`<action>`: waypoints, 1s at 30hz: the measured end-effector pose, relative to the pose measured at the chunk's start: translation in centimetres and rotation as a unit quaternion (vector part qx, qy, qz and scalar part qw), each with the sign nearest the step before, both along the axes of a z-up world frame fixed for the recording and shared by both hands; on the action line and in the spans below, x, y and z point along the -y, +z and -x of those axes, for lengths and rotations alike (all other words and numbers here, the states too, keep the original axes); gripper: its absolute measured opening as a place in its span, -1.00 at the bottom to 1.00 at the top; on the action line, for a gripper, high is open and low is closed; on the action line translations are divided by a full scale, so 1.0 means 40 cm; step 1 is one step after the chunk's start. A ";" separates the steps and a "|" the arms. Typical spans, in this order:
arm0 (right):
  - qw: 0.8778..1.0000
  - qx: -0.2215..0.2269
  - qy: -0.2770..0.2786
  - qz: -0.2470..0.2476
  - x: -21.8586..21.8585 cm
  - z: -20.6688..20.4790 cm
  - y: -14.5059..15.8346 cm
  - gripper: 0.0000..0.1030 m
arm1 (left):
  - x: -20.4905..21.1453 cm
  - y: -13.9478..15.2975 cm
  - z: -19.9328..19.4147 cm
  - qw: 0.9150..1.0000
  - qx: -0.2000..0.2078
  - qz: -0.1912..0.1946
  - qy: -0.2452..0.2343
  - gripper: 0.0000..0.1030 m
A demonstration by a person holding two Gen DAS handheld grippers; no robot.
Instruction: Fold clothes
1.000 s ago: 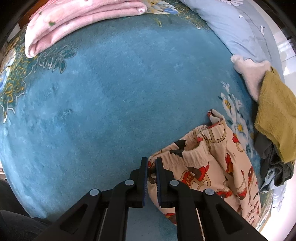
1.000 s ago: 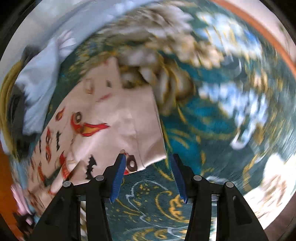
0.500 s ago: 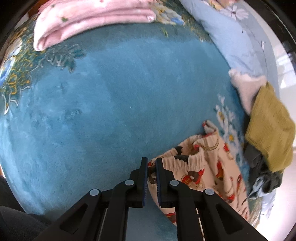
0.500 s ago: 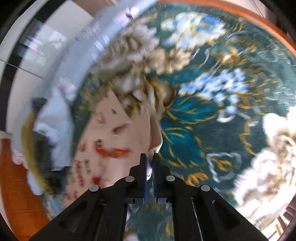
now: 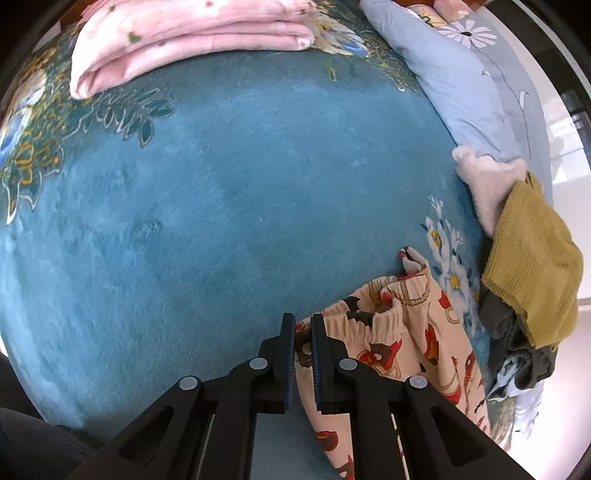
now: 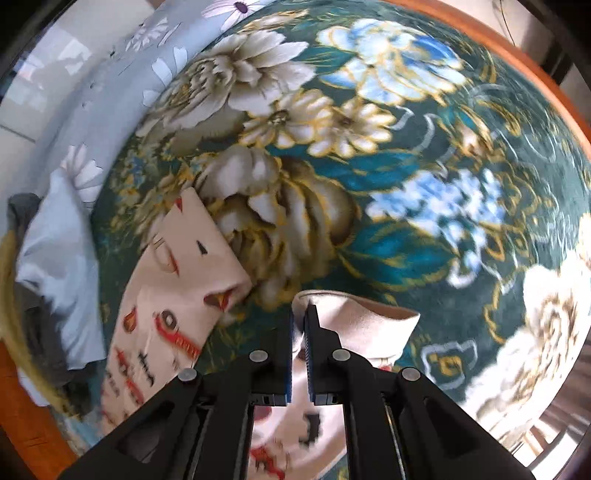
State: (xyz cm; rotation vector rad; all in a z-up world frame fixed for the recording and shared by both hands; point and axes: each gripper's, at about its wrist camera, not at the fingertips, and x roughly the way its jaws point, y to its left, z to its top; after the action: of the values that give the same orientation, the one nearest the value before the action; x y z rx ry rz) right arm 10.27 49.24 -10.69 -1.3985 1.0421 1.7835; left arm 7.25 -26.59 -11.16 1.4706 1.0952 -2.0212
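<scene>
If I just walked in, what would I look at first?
Probably the cartoon-print pants, stretched between both grippers: the left gripper pinches the waistband, and the right gripper, jaws just closed, pinches a leg end. Next, the big teal blanket with huge flowers underneath, and the pink folded quilt at its far edge.

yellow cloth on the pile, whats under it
In the left wrist view the yellow cloth lies on a white fluffy piece and dark grey clothes, with something pale blue lower down. How much more it covers is hidden.
</scene>
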 end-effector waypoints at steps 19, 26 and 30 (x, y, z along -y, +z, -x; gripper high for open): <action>0.993 -0.095 -0.066 0.030 -0.040 -0.232 -0.128 -0.11 | 0.027 0.030 -0.049 1.000 0.000 0.004 -0.007 -0.83; 0.994 -0.099 -0.007 0.039 0.009 -0.192 -0.108 -0.88 | 0.039 0.081 -0.080 0.999 -0.020 0.038 0.012 -0.83; 0.988 -0.136 0.052 0.046 0.068 -0.202 -0.064 -0.89 | 0.067 0.087 -0.107 0.998 -0.009 0.042 0.047 -0.84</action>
State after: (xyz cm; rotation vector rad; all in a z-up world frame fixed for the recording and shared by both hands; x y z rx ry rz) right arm 18.34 46.50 -13.23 -1.3094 1.2237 2.0690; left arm 11.53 -29.25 -7.66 1.3358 1.0546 -1.9938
